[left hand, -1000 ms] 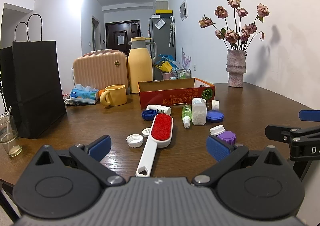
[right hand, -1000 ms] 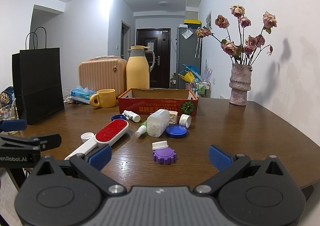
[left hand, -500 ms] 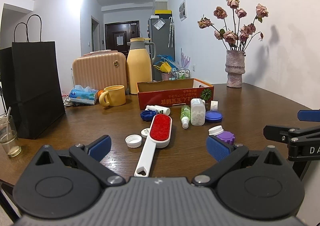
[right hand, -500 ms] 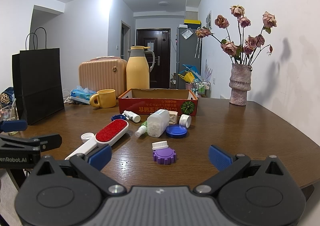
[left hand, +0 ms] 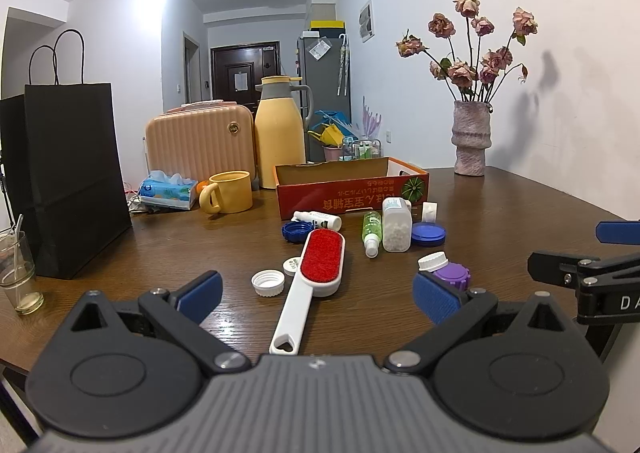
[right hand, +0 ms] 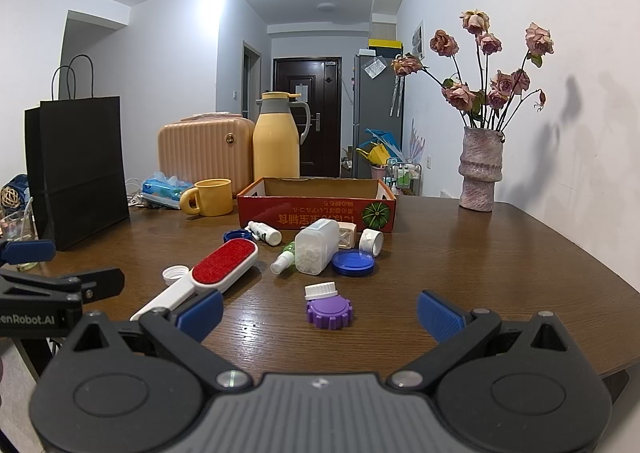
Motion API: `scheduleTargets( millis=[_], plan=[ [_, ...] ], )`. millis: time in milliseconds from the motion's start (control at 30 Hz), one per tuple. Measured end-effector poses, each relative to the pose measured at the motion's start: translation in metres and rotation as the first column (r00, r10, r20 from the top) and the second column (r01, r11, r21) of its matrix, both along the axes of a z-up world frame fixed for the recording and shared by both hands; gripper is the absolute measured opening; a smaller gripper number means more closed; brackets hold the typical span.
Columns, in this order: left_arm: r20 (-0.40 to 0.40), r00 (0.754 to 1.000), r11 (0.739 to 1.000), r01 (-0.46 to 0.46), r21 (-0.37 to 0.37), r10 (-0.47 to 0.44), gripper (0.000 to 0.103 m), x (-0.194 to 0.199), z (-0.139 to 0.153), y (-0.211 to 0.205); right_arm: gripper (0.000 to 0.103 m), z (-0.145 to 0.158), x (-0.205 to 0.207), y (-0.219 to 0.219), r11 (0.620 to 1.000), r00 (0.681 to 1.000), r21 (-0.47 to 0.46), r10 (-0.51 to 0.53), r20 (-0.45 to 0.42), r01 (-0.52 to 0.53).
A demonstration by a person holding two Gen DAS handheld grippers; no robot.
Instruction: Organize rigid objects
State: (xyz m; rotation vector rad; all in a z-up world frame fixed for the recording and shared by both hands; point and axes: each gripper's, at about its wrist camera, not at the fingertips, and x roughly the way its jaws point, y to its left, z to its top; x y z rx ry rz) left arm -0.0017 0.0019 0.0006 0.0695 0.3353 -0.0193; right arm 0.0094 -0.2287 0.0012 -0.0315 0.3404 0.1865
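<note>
A red-and-white lint brush lies mid-table, handle toward me. Around it sit a white cap, a purple lid with a white cap on it, a blue lid, a clear pill jar, a green spray bottle and a small white bottle. Behind them stands an open red cardboard box. My left gripper is open above the brush handle, holding nothing. My right gripper is open just short of the purple lid.
A black paper bag, a glass, a tissue pack, a yellow mug, a peach case and a yellow jug fill the left and back. A vase of dried roses stands far right.
The left gripper has drifted slightly; the scene sits a little higher and to the left in its view. The right view is unchanged.
</note>
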Motion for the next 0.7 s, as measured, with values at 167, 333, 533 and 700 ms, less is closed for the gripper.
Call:
scheduleTargets(
  millis=[167,333,533,700],
  plan=[
    [0.0,1.0,1.0,0.0,0.0,0.0,0.103,0.0,0.0001,0.0001,0.103,0.0002,-0.0001,-0.0001,1.0,1.0,0.0,0.001,0.0,-0.001],
    [0.0,1.0,1.0,0.001,0.0,-0.001,0.103,0.0,0.0002,0.0002,0.103,0.0,-0.0006,0.0005,1.0,1.0,0.001,0.0,0.001,0.0],
    [0.0,1.0,1.0,0.001,0.0,-0.001,0.103,-0.0017,0.0012,-0.0054,0.103,0.0003,-0.0005,0.0002,1.0,1.0,0.001,0.0,0.0,0.0],
    [-0.002,1.0,1.0,0.001,-0.002,-0.001,0.103,-0.0021,0.0012,-0.006,0.103,0.0009,-0.0001,0.0,1.0,1.0,0.0,0.001,-0.001,-0.001]
  ],
)
